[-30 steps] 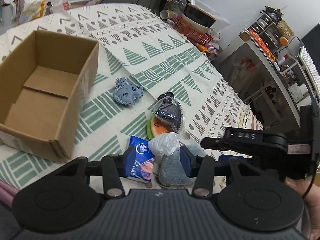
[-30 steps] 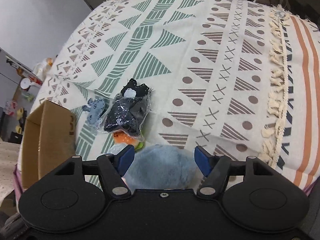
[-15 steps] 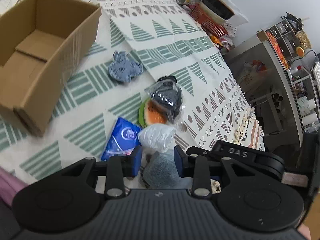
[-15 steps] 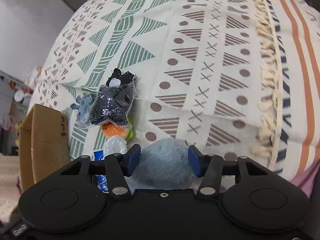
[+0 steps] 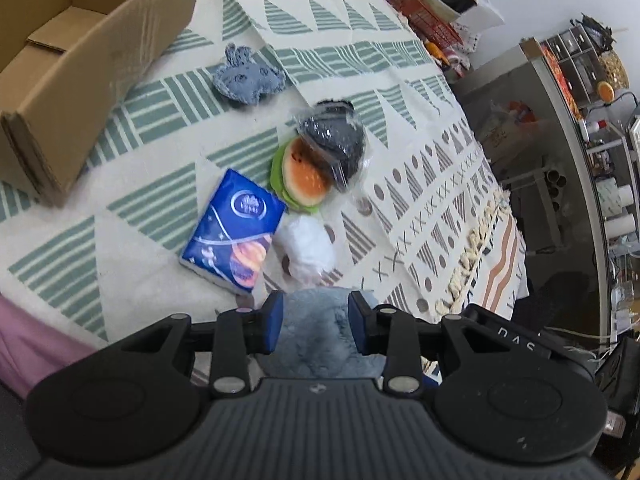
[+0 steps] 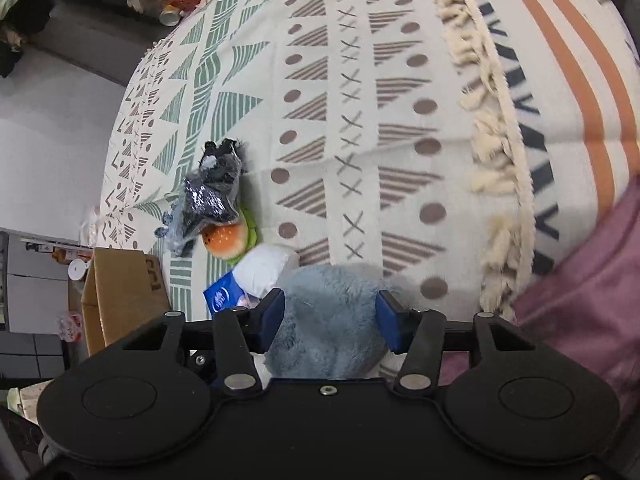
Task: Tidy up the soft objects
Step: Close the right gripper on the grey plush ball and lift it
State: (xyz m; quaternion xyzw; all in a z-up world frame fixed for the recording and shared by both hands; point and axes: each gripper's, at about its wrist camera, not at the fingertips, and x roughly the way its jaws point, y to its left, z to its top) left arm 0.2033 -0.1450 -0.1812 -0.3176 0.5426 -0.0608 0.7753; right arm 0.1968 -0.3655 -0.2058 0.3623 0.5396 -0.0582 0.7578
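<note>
1. Cardboard box [image 5: 76,52]: open, empty as far as we see, at the far left of the patterned tablecloth [image 5: 348,60]. It sat more square in the left view a second ago; now it slides toward the frame corner, so we read the left tongs as having pulled back and lifted.
2. Grey-blue fluffy plush [image 6: 328,320]: near edge of the table, just beside the white plastic-wrapped bundle [image 5: 306,246]. Both tongs are on it. The left gripper [image 5: 314,326], wide apart a second ago, has closed in and now pinches the plush; the right gripper [image 6: 330,318] has narrowed too and squeezes its flanks.
3. Meaning for the task, as we judge it: a two-handed grasp is set, and the carry to the box comes next.
4. In the way, between plush and box: blue tissue pack [image 5: 236,236], touching the white bundle.
5. Watermelon-slice toy [image 5: 300,176], partly under a dark item in a clear bag [image 5: 334,140].
6. Small grey knitted piece [image 5: 246,76], nearest the box, apart from the rest.
7. Risk, our guess: a low carry could drag the bundle or tissue pack.
</note>
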